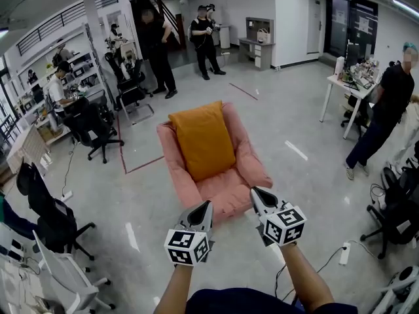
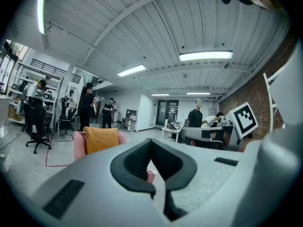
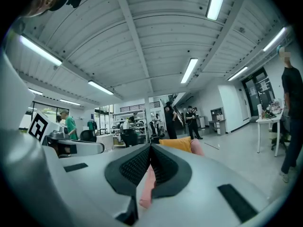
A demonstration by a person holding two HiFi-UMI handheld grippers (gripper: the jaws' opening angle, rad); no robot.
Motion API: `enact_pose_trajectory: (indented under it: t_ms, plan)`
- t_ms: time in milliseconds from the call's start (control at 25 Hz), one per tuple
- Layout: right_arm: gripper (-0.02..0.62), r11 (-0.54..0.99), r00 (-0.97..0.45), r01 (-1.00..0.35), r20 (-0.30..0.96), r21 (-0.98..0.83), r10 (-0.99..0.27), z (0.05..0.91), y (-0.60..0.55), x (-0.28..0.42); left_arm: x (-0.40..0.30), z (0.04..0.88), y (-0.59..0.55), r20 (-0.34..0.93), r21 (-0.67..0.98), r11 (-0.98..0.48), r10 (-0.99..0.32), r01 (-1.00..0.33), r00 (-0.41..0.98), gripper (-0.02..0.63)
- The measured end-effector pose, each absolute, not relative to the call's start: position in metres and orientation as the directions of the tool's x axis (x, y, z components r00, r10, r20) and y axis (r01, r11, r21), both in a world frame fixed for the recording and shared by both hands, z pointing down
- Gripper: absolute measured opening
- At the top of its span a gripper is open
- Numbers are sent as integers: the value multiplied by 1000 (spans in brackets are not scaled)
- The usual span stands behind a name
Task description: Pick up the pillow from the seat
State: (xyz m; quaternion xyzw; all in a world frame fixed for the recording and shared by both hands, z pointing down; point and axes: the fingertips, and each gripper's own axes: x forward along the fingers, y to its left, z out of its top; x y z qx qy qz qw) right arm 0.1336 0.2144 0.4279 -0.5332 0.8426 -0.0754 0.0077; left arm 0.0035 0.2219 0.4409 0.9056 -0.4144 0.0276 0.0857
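Black office chair (image 1: pixel 90 126), white table (image 1: pixel 342 85), standing person (image 1: pixel 205 36) beyond.

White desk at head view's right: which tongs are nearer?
Right. The right tongs hover at the front of the pink seat, toward the white desk; the left tongs sit beside them, farther away.

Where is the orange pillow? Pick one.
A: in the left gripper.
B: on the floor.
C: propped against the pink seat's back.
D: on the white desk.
C: the orange pillow leans upright against the back of the pink seat.
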Motion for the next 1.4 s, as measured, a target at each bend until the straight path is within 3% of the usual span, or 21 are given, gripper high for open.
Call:
enact_pose_trajectory:
  t_ms: [720,1400]
  plan:
    - [17,444,-461,-880,75,-170,-884,441,171,140,1,455,181,171,120,-594,-777,-796,606,2]
    - [17,439,-461,-879,101,-188,-881,456,55,142,2,469,62,182,169,-581,-775,-796,605,2]
